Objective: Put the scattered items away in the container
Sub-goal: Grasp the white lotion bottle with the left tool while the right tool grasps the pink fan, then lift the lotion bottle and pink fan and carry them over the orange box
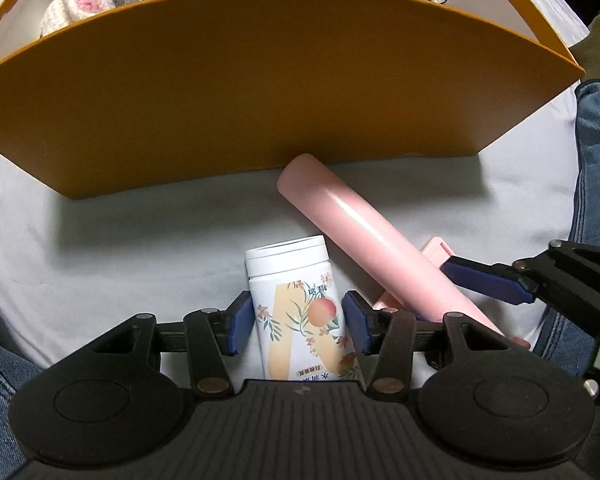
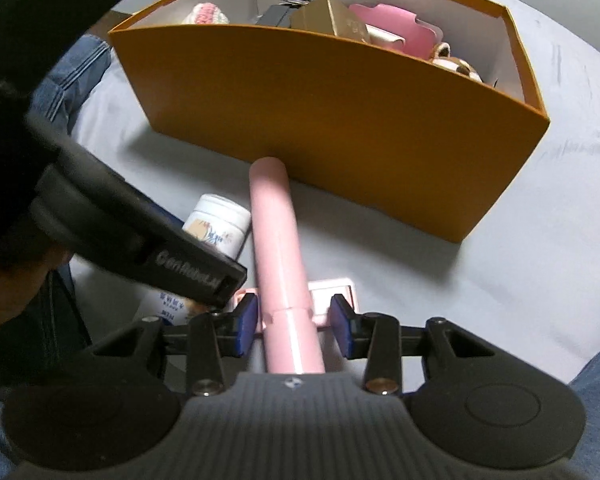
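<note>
Tube point(image 2: 278, 240) and jar point(image 1: 296, 304) (touching) before box point(image 1: 260, 92).

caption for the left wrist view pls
Left gripper grips a white jar beside a pink tube, before the orange box.

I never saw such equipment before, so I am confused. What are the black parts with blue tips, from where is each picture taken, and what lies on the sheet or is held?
A person holds two hand tools, each a two-finger gripper with its own camera looking along the blue pads.

In the left camera's picture, the left gripper stands around a white jar; its pads look very close to the jar, perhaps touching.

In the right camera's picture, the right gripper stands around a pink tube, with gaps on both sides, so nothing is held there.

Both things lie on a pale sheet before an orange box already holding other items.
</note>
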### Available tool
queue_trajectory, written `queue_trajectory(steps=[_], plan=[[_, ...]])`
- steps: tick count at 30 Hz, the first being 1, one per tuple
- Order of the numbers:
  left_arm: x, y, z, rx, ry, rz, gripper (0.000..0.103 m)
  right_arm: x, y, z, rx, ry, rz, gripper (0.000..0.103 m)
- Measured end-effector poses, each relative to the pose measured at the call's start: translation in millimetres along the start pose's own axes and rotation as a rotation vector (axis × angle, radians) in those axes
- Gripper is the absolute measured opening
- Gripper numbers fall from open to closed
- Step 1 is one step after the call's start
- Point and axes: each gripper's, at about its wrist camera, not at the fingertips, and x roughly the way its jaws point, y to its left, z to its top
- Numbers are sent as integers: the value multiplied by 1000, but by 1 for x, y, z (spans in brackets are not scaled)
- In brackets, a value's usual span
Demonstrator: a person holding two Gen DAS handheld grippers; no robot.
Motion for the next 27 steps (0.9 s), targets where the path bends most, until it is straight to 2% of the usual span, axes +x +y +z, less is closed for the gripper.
queue_trajectory(steps=[4, 6, 8, 11, 16, 19, 21, 23, 25, 27], plan=[[0, 6, 1, -27, 0, -19, 55, 5, 0, 3, -12, -10, 10, 42], [0, 7, 1, -25, -3, -20, 55, 6, 2, 4, -28, -19, 17, 39], [-1, 8, 0, -27, -5, -21, 55, 7, 5, 5, -50, -21, 5, 32], [-2, 9, -1, -25, -11, -26, 54, 5, 6, 5, -60, -17, -11, 30], [-6, 4, -4, 30, -19, 7, 53, -2, -2, 3, -21, 24, -17, 29], [-10, 5, -5, 37, -27, 0, 53, -8, -6, 2, 1, 30, -18, 29], [-14, 6, -13, 31, -44, -18, 53, -14, -9, 2, 6, 27, -18, 29], [-23, -11, -11, 32, -61, -23, 53, -21, -12, 2, 9, 16, -17, 29], [-27, 0, -2, 36, -82, -27, 53, -30, -13, 3, 0, -4, -20, 29], [-36, 8, -6, 42, -105, -36, 53, -42, -7, -4, -21, -26, -27, 29]])
